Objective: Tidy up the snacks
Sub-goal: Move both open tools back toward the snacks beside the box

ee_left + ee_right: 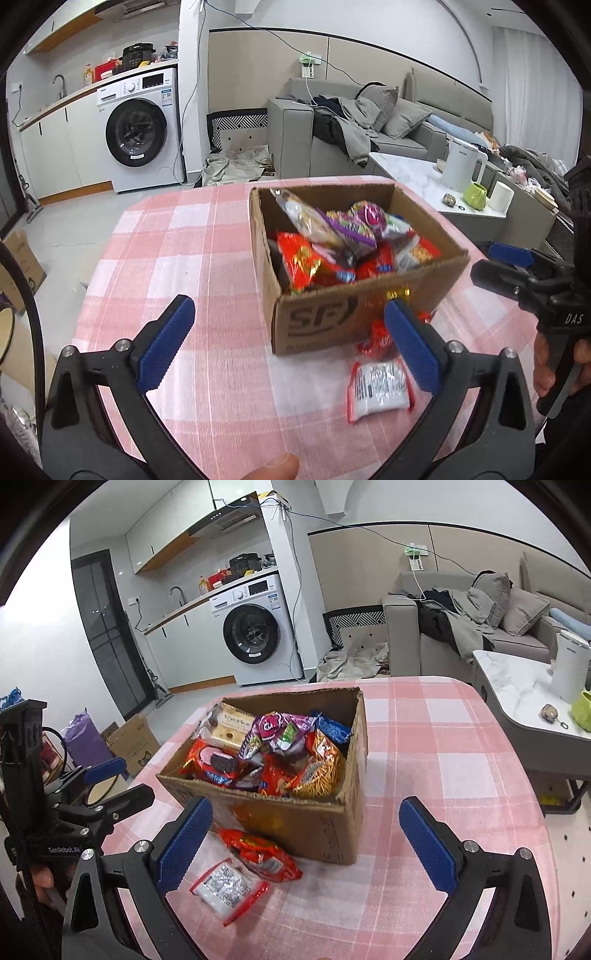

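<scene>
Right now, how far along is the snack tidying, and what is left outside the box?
Mostly done: the cardboard box is packed with snack packets. Nothing is in hand: the left gripper and the right gripper both stand open and empty. Left: two packets lie on the pink checked tablecloth in front of the box, a red packet and a white and red packet.

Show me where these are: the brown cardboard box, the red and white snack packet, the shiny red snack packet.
brown cardboard box (328,834): right wrist view, front wall.
red and white snack packet (225,888): right wrist view, white label.
shiny red snack packet (264,856): right wrist view, middle.
</scene>
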